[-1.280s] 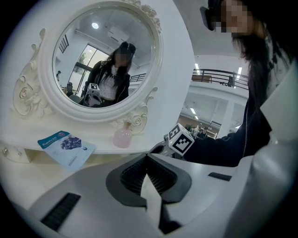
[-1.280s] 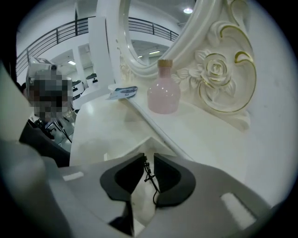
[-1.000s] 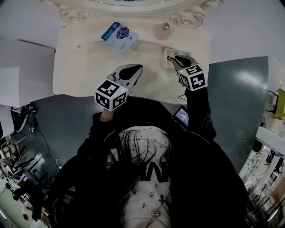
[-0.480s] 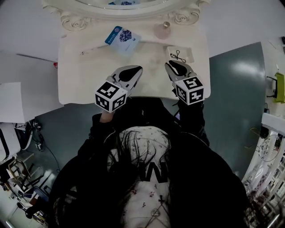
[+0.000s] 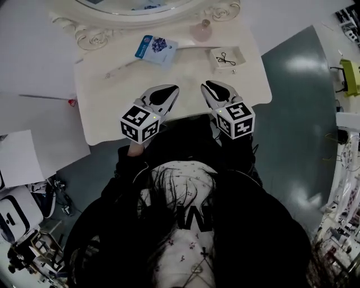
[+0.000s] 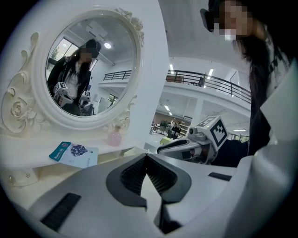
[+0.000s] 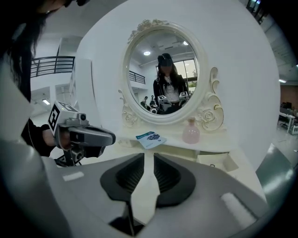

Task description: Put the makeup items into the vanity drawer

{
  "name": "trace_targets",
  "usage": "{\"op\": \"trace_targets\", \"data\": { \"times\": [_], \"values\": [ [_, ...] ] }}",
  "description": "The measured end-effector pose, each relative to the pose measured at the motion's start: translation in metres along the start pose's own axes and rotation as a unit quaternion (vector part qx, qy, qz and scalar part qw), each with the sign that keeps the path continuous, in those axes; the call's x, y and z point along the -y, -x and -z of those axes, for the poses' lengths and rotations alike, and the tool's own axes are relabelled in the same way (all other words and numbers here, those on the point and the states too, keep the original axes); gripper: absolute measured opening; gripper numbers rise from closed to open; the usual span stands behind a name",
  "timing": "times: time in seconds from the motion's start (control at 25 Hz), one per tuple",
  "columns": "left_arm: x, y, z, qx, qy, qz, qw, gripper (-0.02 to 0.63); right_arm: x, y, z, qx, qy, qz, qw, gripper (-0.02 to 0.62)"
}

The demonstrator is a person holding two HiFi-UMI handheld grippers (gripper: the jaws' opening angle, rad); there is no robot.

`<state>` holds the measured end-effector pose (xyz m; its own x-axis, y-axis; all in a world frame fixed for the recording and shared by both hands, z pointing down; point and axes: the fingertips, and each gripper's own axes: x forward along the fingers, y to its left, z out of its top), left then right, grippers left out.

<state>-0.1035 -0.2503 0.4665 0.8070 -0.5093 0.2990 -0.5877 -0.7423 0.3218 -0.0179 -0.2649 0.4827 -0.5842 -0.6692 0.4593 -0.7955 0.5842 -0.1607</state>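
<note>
On the cream vanity top (image 5: 112, 101) lie a blue sachet (image 5: 156, 48), a pink bottle (image 5: 202, 32) and a thin stick (image 5: 121, 68). A small square tray (image 5: 216, 52) at the right holds a black looped item (image 5: 225, 58). My left gripper (image 5: 171, 88) hovers over the front middle, shut and empty. My right gripper (image 5: 207, 84) hangs beside it, its jaws a narrow gap apart with nothing between them. The left gripper view shows the gripper (image 6: 146, 155), sachet (image 6: 74, 154) and bottle (image 6: 114, 137). The right gripper view shows the gripper (image 7: 149, 155), sachet (image 7: 150, 138), bottle (image 7: 191, 131) and tray (image 7: 230, 163). No drawer shows.
An oval ornate mirror (image 5: 135, 5) stands at the back of the vanity against a white wall. The person's body covers the vanity's front edge. White sheets (image 5: 22, 157) lie on the floor at the left, and cluttered gear sits at the lower left and right edges.
My right gripper has drawn back from the small tray to the front middle, beside the left gripper. The left gripper has barely moved. The head view has turned slightly.
</note>
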Motion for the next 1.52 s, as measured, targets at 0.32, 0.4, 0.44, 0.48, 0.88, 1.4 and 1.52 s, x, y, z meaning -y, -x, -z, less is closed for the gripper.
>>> {"op": "trace_targets", "data": {
  "times": [0.32, 0.4, 0.44, 0.48, 0.88, 1.4, 1.52],
  "values": [
    [0.026, 0.000, 0.005, -0.004, -0.006, 0.051, 0.9987, -0.001, -0.029, 0.021, 0.013, -0.006, -0.012, 0.015, 1.000, 0.074],
    [0.033, 0.000, 0.006, -0.004, -0.005, 0.059, 0.9982, -0.001, -0.032, 0.023, 0.017, -0.011, -0.011, 0.015, 1.000, 0.074],
    [0.036, 0.000, 0.007, -0.004, -0.005, 0.062, 0.9981, 0.000, -0.033, 0.024, 0.018, -0.013, -0.011, 0.014, 1.000, 0.074],
    [0.038, 0.000, 0.008, -0.005, -0.007, 0.064, 0.9979, 0.000, -0.034, 0.025, 0.020, -0.015, -0.010, 0.013, 1.000, 0.074],
    [0.063, 0.001, 0.012, 0.001, -0.007, 0.036, 0.9993, 0.000, -0.042, 0.052, 0.030, -0.012, 0.003, -0.015, 1.000, 0.074],
    [0.177, -0.017, 0.037, 0.006, -0.017, -0.001, 0.9998, -0.001, -0.039, 0.152, 0.071, 0.011, 0.020, -0.061, 0.998, 0.072],
    [0.201, -0.019, 0.049, 0.004, -0.013, -0.014, 0.9998, 0.000, -0.040, 0.173, 0.087, 0.011, 0.020, -0.075, 0.997, 0.072]
  ]
}}
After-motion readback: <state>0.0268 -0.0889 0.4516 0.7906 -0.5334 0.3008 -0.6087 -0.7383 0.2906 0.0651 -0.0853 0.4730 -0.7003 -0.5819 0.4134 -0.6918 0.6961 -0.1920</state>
